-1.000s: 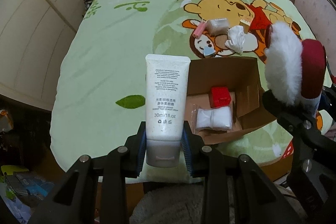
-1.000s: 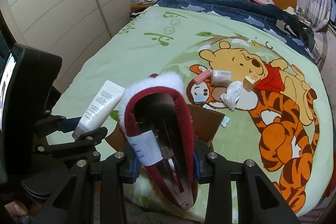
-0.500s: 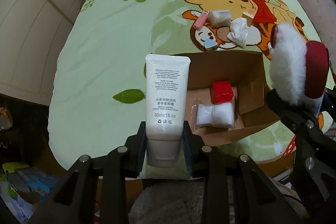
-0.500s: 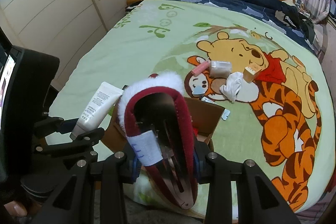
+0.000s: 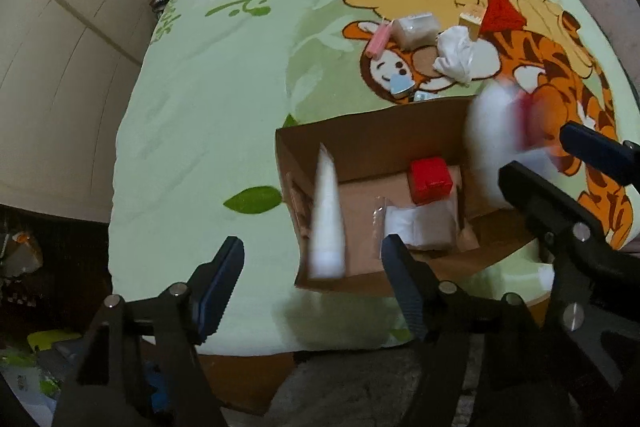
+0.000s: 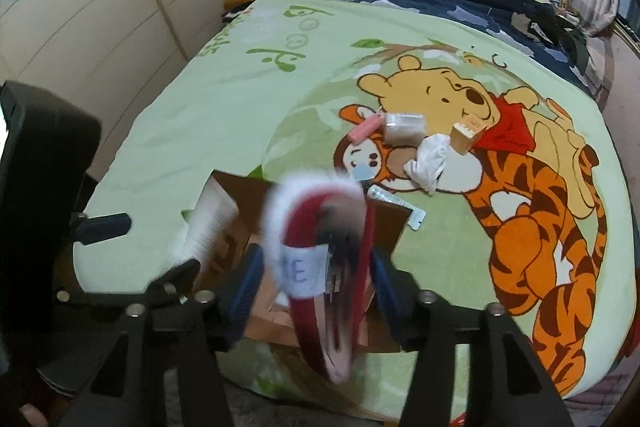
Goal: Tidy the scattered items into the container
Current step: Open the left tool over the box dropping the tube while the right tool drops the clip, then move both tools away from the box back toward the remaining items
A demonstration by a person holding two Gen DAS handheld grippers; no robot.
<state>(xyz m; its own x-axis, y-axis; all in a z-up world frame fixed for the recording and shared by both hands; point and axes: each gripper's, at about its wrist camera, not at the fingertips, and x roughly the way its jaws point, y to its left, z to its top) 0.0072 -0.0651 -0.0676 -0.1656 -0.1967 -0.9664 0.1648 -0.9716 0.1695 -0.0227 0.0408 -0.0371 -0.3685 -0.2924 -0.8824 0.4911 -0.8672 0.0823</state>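
— Left gripper (image 5: 312, 267) first: how does it stand?
— Fingers spread wide, nothing between them. The white tube (image 5: 326, 215) is blurred, lying in the left side of the cardboard box (image 5: 376, 135), which sits on the bed (image 5: 192, 131).
— And the right gripper (image 6: 316, 283)?
— Spread too, I think; the red slipper with white fur trim (image 6: 320, 227) sits blurred between its fingers, over the box, and I cannot tell if a pad touches it.
— What else is in the box?
— A red cube (image 5: 430, 175) and a white packet (image 5: 408, 227).
— Outside it?
— A pink tube (image 6: 366, 129), a clear case (image 6: 404, 127), a crumpled white cloth (image 6: 428, 159) and a small wooden block (image 6: 466, 133), near one another on the blanket
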